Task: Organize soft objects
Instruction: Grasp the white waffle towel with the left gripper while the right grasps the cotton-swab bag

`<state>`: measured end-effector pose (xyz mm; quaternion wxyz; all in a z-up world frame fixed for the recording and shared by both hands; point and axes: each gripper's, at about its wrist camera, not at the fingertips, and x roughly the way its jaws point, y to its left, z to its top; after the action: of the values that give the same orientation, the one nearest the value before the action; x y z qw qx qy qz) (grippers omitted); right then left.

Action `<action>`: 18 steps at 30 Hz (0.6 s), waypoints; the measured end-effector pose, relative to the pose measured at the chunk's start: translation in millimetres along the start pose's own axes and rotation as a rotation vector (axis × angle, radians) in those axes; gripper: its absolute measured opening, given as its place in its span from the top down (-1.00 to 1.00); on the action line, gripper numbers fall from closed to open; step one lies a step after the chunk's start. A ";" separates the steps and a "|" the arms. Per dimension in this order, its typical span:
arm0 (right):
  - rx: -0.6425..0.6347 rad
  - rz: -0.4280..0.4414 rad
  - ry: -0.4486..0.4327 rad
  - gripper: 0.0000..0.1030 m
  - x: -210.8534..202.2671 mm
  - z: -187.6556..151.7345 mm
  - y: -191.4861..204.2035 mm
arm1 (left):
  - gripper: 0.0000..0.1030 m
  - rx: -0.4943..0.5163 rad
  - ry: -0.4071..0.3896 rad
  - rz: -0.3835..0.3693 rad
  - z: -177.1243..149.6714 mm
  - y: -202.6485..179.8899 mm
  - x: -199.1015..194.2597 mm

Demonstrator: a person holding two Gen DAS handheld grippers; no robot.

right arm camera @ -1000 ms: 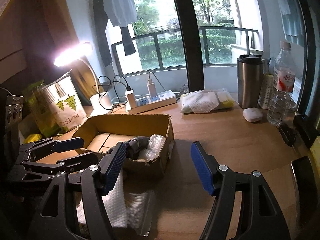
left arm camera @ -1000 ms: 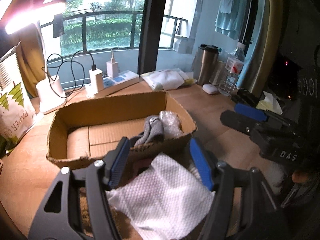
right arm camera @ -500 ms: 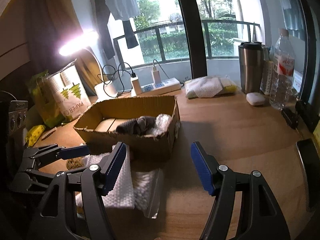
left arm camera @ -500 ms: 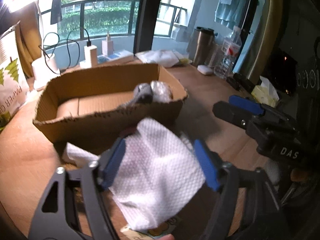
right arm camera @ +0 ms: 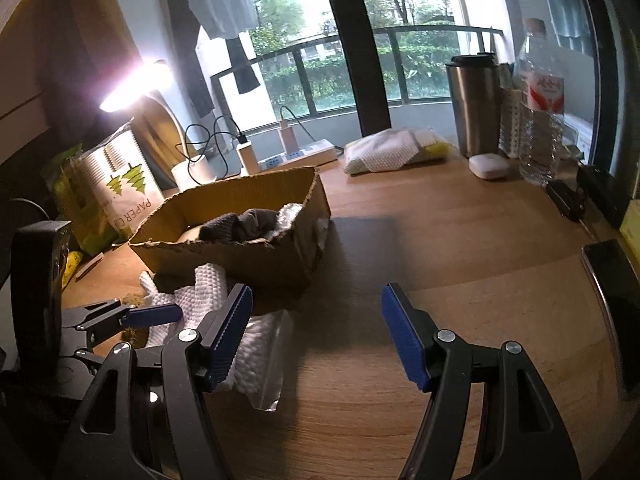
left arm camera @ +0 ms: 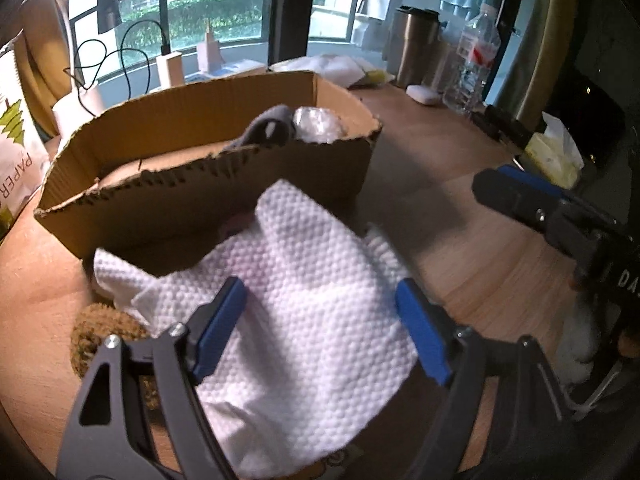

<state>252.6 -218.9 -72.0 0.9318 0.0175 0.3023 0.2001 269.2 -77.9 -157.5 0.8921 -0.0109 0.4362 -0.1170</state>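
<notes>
A grey sock and bubble wrap already sit in the cardboard box, while the white cloth, brown scrubber and bagged cotton wait on the counter, with the left tool, its jaws just opened wide, straddling the cloth and the right tool wide and empty

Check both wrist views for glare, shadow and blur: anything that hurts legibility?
Right wrist view: the lit desk lamp blows out to white glare at upper left, and a dark shadow falls on the wooden table beside the brown cardboard box. Left wrist view: the white dimpled paper towel is sharp, while the clear plastic water bottle looks soft; fisheye bending curves the window railing.
</notes>
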 end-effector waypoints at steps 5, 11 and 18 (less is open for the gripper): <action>0.011 -0.007 0.005 -0.37 2.1 -2.1 -2.3 | -0.06 -0.004 -0.023 -0.021 -1.9 1.4 -2.6; 0.003 -0.007 0.013 -0.37 5.4 -2.0 3.2 | 0.61 -0.011 -0.040 -0.070 -3.6 6.5 -12.8; -0.027 -0.003 0.030 -0.37 11.5 -1.1 19.0 | 0.74 -0.046 -0.113 -0.083 -0.5 25.7 -41.1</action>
<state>253.6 -197.1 -76.4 0.9275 0.0015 0.3137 0.2032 249.6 -43.9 -129.0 0.9092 -0.0561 0.3870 -0.1428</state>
